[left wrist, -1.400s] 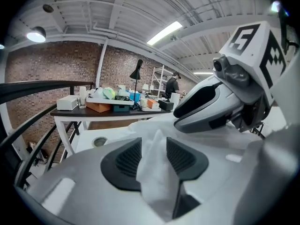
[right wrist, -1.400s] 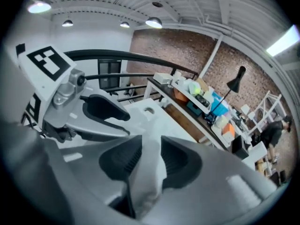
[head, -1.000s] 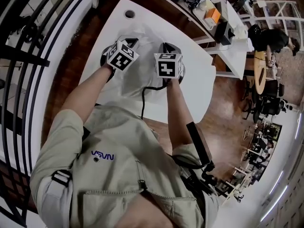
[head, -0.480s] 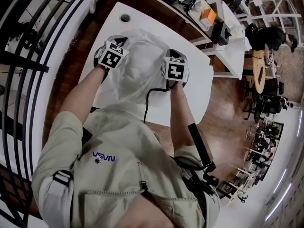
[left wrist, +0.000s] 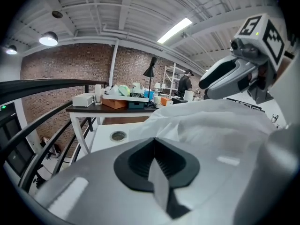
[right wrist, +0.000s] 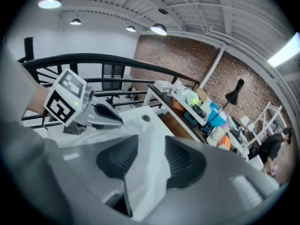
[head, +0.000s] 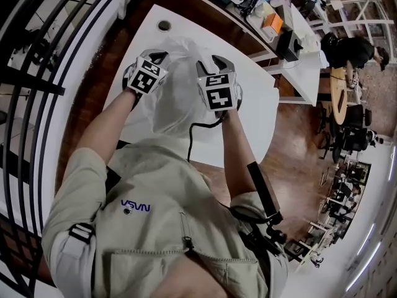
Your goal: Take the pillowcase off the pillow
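The pillowcase (head: pixel 178 89) stood bunched in a pale heap over the white desk (head: pixel 257 107), lifted between the two grippers in front of the person. The left gripper (left wrist: pixel 153 143) had its jaws clenched on a fold of it. In the left gripper view the dark pads met with a thin flap of white cloth nipped between them, and the rest of the cloth billowed off to the right.

The right gripper (right wrist: pixel 150 142) had just been opening its jaws. In the right gripper view the pads stood well apart, and a loose strip of the same cloth hung down the gap, pinched by neither pad (released, then, though cloth lay between them).

From the head view the left gripper sat at the heap's left edge and the right gripper at its right edge, both pointing away from the person. The pillow could not be told apart from the cloth around it.

A round hole (head: pixel 164 25) showed in the desk beyond the heap. A black cable (head: pixel 190 135) ran from the right gripper back toward the person's shirt. A black railing (head: pixel 56 54) curved along the left. A cluttered second desk (head: pixel 273 17) stood beyond, with another person (head: pixel 350 49) at the far right.
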